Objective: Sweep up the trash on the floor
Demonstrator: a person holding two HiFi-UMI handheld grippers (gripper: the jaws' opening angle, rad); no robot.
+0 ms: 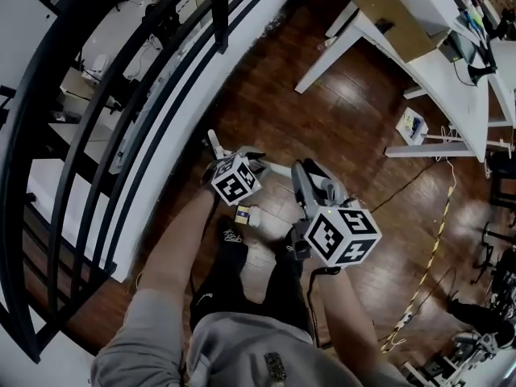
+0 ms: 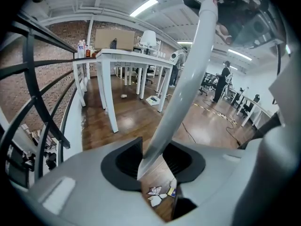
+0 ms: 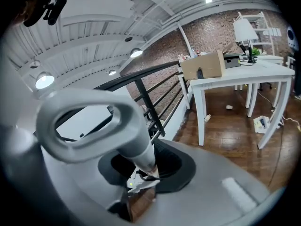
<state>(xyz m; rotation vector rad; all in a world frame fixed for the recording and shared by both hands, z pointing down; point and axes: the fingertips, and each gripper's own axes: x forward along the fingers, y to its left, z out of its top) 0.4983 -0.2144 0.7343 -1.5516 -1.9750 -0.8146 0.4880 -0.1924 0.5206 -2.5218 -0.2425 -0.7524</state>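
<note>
Trash [image 2: 154,190] on floor; white pole [image 2: 189,69] slants up thru left tool [image 2: 153,171].

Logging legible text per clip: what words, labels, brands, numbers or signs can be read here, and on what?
Nothing here is legible.
Trouser logo: white script, too small to read.
Marker cubes: black-and-white square patterns, no letters.
Cardboard box: no print legible.
Yellow-and-blue scrap: too small to read.

left: shut off by railing [image 1: 121,135], close | ahead: open floor [image 1: 322,127] up to table [image 1: 339,49] legs | right: open, cable [image 1: 419,180] and striped tape [image 1: 435,252] lying across | near: own legs [image 1: 242,272] underfoot
</note>
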